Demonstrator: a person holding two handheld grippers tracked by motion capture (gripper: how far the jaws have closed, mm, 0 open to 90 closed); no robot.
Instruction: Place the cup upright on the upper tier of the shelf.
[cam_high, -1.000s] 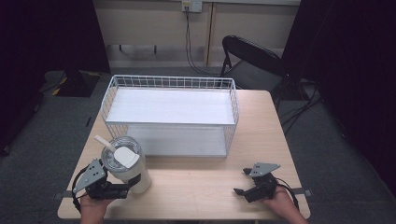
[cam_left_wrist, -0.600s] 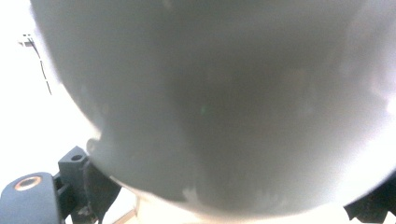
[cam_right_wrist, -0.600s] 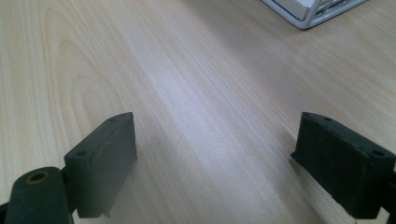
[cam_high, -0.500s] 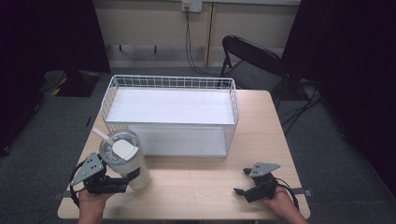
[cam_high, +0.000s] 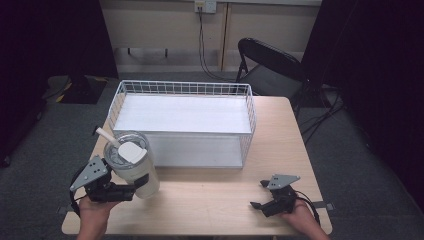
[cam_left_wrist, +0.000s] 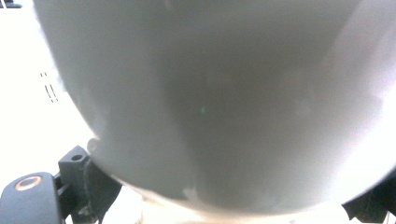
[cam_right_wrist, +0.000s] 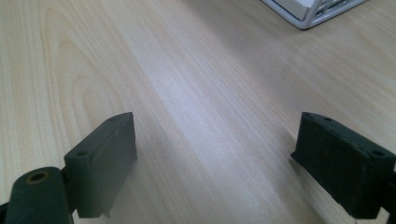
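Tumbler (cam_high: 131, 167) first: our left gripper (cam_high: 117, 191) is clamped on its lower body, at the near left of the table (cam_high: 215, 200). Just a moment ago the cup stood straight on the wood. Now it sits higher and leans, with its top tipped toward the white wire basket (cam_high: 185, 90). We think this means the lift has begun, and the cup is on its way to the basket, which is just behind it.

In the left gripper view the cup wall (cam_left_wrist: 224, 102) is a big, smooth, round, pale shape, right up close. The cup is creamy white with a clear lid, a white tab on top, and 1 white straw (cam_high: 106, 135) poking out to the far left.

Our basket is made of thin white wires in little squares, with a flat white floor.

Our right gripper (cam_high: 264, 196) rests at the near right, as it did before. Its 2 black jaws are wide apart and hold nothing. The table is smooth light wood with soft lines in it.
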